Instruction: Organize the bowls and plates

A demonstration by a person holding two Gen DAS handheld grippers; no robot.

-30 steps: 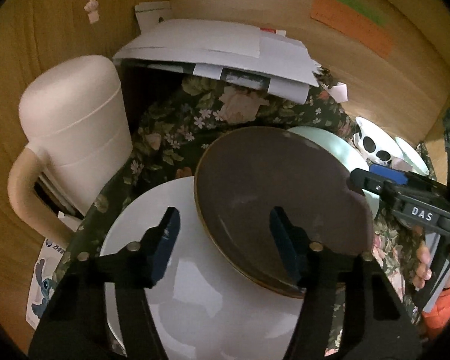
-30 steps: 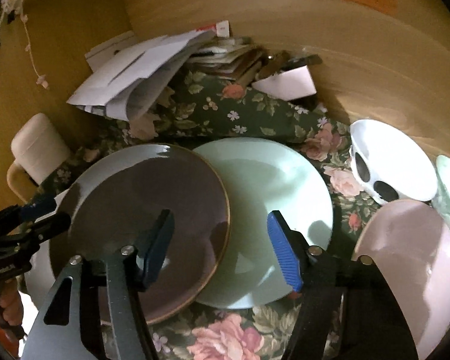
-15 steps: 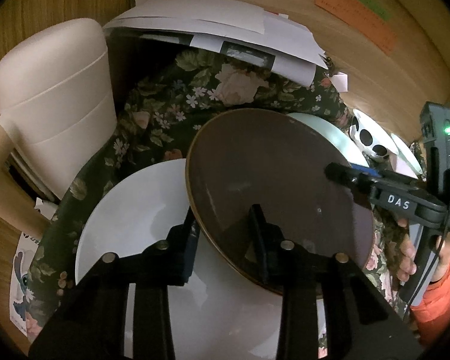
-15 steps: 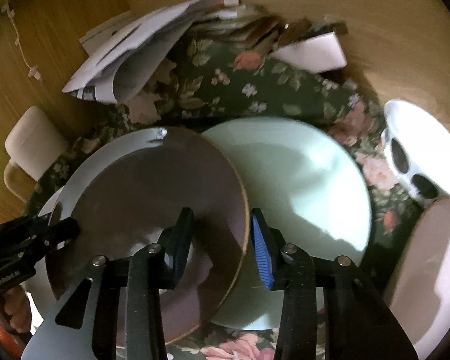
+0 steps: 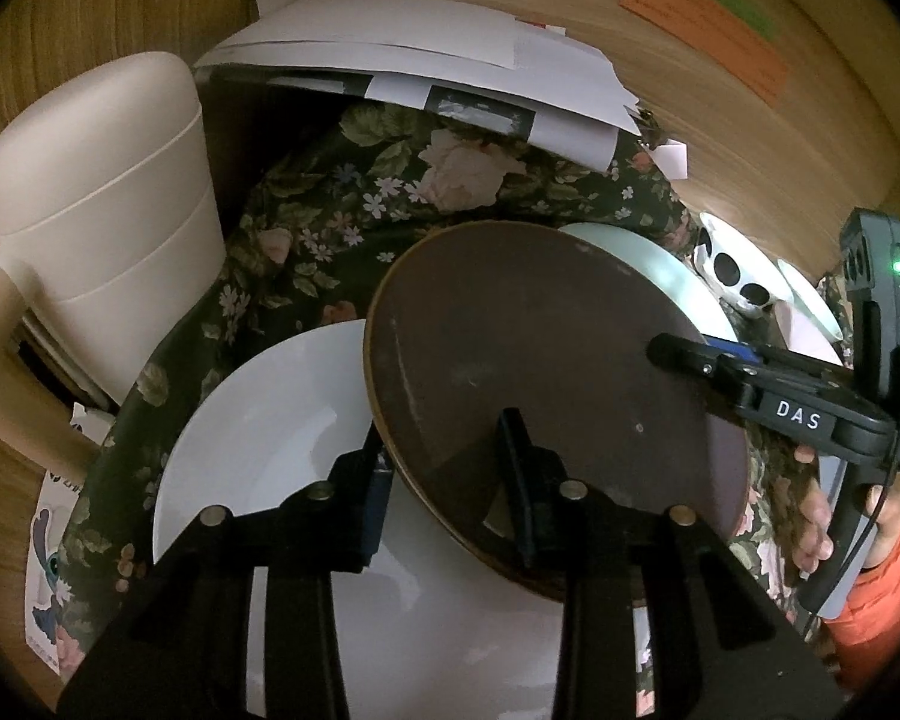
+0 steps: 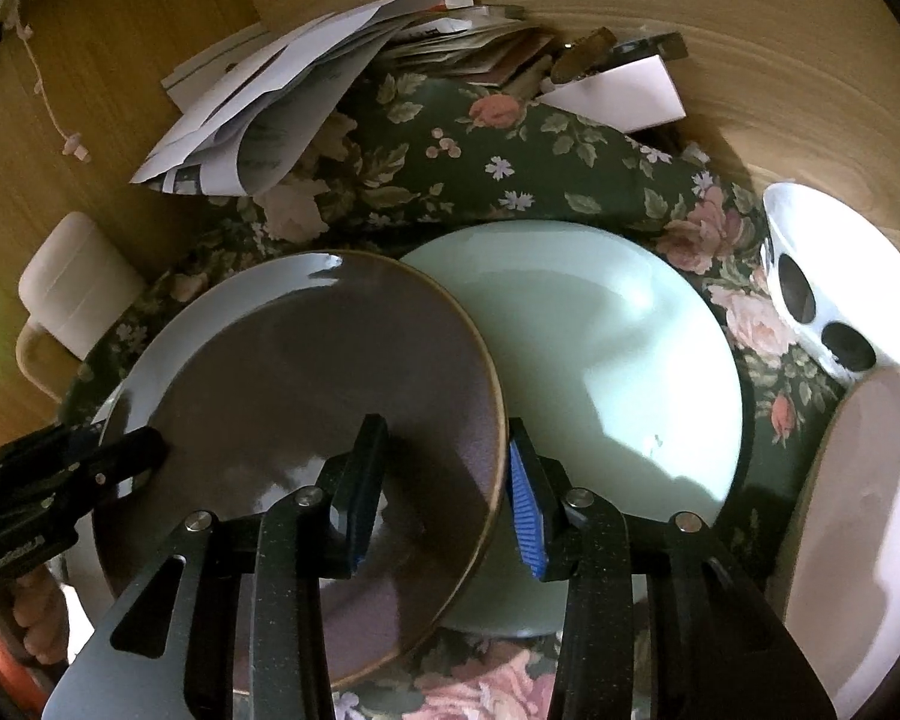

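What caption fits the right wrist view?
Both grippers clamp opposite rims of the brown plate overlapping the pale green plate.

Brown plate (image 6: 306, 384) looking glazed, semi-matt, catching soft sheen. Pale green plate (image 6: 600, 348) and white plate (image 5: 270, 420) shining glossy, smooth. Floral cloth (image 5: 330, 222) lying matt, woven. Wood wall (image 6: 630, 12) showing grain. Papers (image 5: 402, 54) looking matt. Cream jug (image 5: 102, 192) appearing smooth plastic.
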